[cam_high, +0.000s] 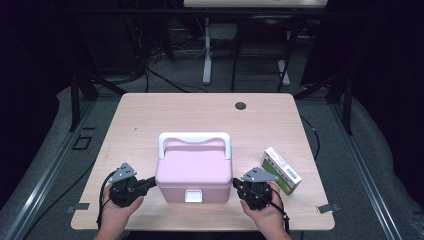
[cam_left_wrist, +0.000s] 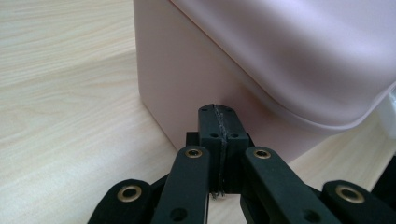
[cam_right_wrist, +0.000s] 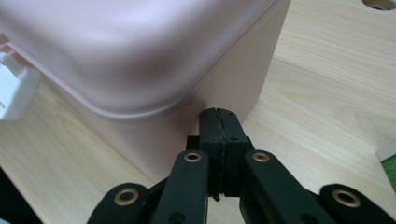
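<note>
While both hands sit low at the near edge of the surface (cam_high: 150, 107), the pink box (cam_high: 194, 172) stands between them, lid down, its white handle (cam_high: 195, 140) at the back and its white latch (cam_high: 193, 195) facing the person. The left claw (cam_high: 152, 182) is pressed together with nothing between its tips, and its nose meets the box's left wall low down, as the left gripper view shows (cam_left_wrist: 219, 122). The right claw (cam_high: 237, 184) is likewise pressed together and empty, set against the opposite wall (cam_right_wrist: 218, 122). To my eye the box is being squeezed between two closed claws, either to shift it or to square it up, rather than being opened. Next, I'd guess, both hands must push evenly, or the box will swivel. The latch is untouched; reaching it would call for one claw to come round to the front. A green and white carton (cam_high: 283, 170) lies just right of the right hand.
</note>
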